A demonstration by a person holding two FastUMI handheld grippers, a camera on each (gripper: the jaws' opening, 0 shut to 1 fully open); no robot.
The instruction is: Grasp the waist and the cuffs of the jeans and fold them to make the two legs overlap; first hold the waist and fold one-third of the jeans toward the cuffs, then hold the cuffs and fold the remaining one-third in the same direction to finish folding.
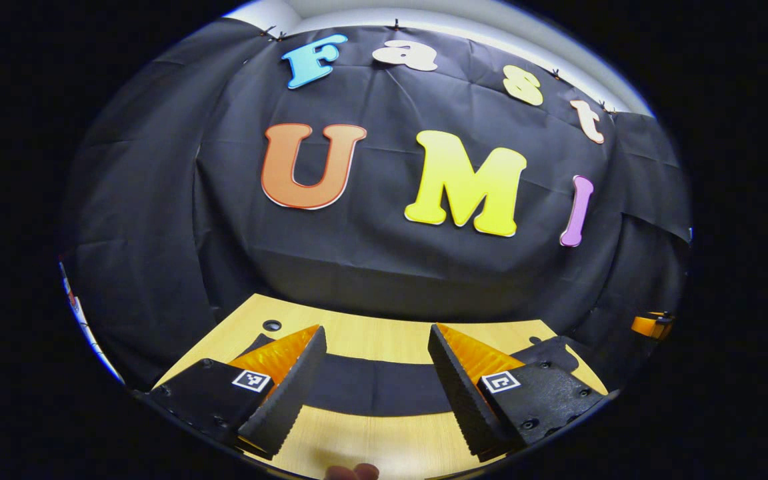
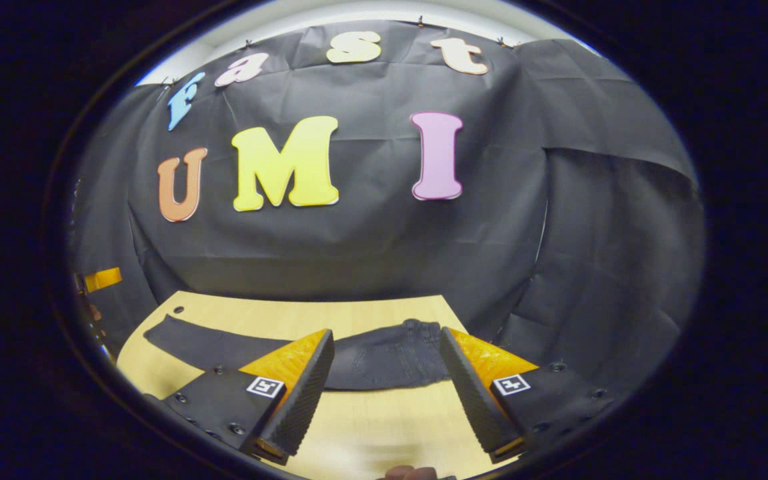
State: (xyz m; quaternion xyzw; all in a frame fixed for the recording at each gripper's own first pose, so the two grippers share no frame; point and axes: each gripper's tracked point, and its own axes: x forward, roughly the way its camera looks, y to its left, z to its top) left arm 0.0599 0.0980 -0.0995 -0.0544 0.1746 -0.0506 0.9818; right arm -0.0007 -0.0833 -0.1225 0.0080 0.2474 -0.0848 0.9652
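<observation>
Dark jeans (image 2: pixel 384 360) lie flat across the wooden table (image 2: pixel 357 427), legs stretched to the left with the cuffs (image 2: pixel 161 330) at the far left and the waist (image 2: pixel 424 353) at the right. My right gripper (image 2: pixel 387 393) hovers open above the table's near side, in front of the waist end, touching nothing. In the left gripper view the jeans (image 1: pixel 371 387) show as a dark band across the table (image 1: pixel 371 440), and my left gripper (image 1: pixel 377 393) stands open above them with nothing between its fingers.
The black cloth wall rises right behind the table's far edge. A small round hole (image 1: pixel 271 325) sits near the table's far left corner. An orange part of the other gripper (image 1: pixel 651 325) shows at the right edge, and another orange part (image 2: pixel 101 279) at the left edge.
</observation>
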